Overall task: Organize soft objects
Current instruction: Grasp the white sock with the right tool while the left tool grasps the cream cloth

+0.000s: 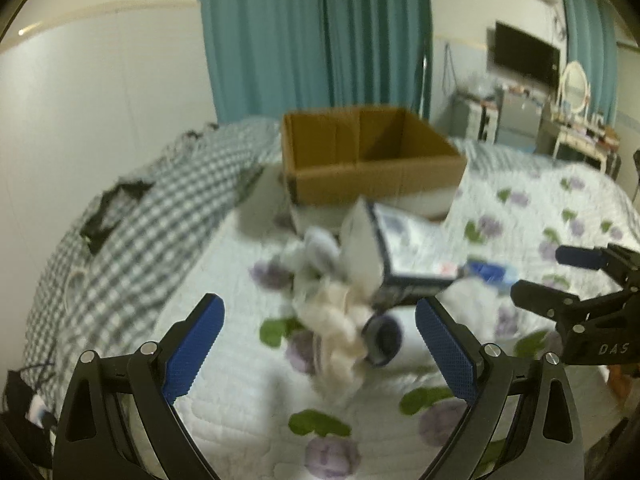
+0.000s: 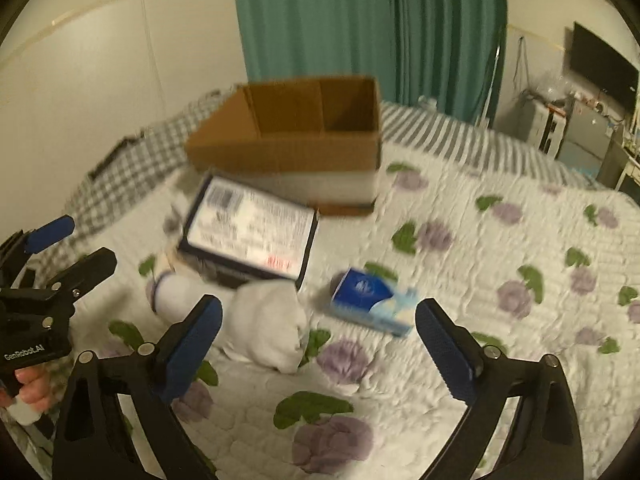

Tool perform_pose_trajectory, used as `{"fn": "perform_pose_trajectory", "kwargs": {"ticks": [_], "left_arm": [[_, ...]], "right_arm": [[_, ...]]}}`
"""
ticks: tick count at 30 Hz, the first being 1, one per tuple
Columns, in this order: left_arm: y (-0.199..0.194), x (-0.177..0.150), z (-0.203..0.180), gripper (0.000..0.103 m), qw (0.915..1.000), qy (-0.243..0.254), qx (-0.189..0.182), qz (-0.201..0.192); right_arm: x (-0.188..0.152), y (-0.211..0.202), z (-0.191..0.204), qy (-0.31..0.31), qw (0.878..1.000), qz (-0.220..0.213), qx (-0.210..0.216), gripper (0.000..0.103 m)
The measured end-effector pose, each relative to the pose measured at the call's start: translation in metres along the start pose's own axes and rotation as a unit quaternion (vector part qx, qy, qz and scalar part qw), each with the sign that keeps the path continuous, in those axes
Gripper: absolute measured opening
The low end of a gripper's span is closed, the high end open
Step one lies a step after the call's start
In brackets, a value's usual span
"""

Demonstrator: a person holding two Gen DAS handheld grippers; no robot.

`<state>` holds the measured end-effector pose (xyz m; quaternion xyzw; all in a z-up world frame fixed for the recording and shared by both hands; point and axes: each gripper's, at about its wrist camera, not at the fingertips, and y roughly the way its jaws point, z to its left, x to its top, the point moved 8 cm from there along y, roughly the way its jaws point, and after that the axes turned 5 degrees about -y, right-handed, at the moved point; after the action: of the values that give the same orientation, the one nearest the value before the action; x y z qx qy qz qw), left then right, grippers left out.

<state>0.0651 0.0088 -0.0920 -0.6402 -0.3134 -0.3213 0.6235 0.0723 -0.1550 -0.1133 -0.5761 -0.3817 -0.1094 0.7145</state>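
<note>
Spreading wide, both the left gripper [image 1: 319, 344] and right gripper [image 2: 318, 348] are held released, nothing grasped | white sock bundle [image 2: 266, 326] lies lower centre on the floral quilt [image 2: 460, 264] | blue tissue pack [image 2: 372, 304] just right | cardboard box [image 2: 296, 140] upper centre.

Dim, yellowish indoor light falls softly from above with faint shadows, both fisheye views bend and darken to black at the corners, and motion blur smears the cardboard box [image 2: 288, 140] and the quilt [image 1: 520, 208], most strongly mid-frame.
</note>
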Motion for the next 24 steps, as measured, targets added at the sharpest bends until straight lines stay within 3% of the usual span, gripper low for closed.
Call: {"fn": "perform_pose_trajectory", "kwargs": {"ticks": [4, 6, 13, 17, 23, 24], "left_arm": [[0.019, -0.018, 0.005, 0.098, 0.9994, 0.009, 0.012, 0.032], [0.027, -0.026, 0.010, 0.098, 0.9986, 0.010, 0.024, 0.046], [0.044, -0.036, 0.024, 0.097, 0.9975, -0.007, 0.016, 0.068], [0.049, -0.038, 0.026, 0.097, 0.9971, -0.009, 0.014, 0.074], [0.050, -0.038, 0.025, 0.096, 0.9973, -0.005, 0.007, 0.074], [0.050, -0.038, 0.024, 0.096, 0.9973, -0.001, 0.007, 0.074]], "right_arm": [[-0.010, 0.022, 0.013, -0.021, 0.999, 0.030, 0.014, 0.095], [-0.016, 0.035, 0.018, -0.027, 0.998, 0.048, 0.024, 0.084], [-0.026, 0.065, 0.046, -0.055, 0.992, 0.081, 0.078, 0.083], [-0.031, 0.084, 0.052, -0.068, 0.991, 0.098, 0.058, 0.083], [-0.029, 0.072, 0.040, -0.045, 0.995, 0.072, 0.052, 0.049], [-0.027, 0.067, 0.037, -0.039, 0.996, 0.066, 0.054, 0.047]]}}
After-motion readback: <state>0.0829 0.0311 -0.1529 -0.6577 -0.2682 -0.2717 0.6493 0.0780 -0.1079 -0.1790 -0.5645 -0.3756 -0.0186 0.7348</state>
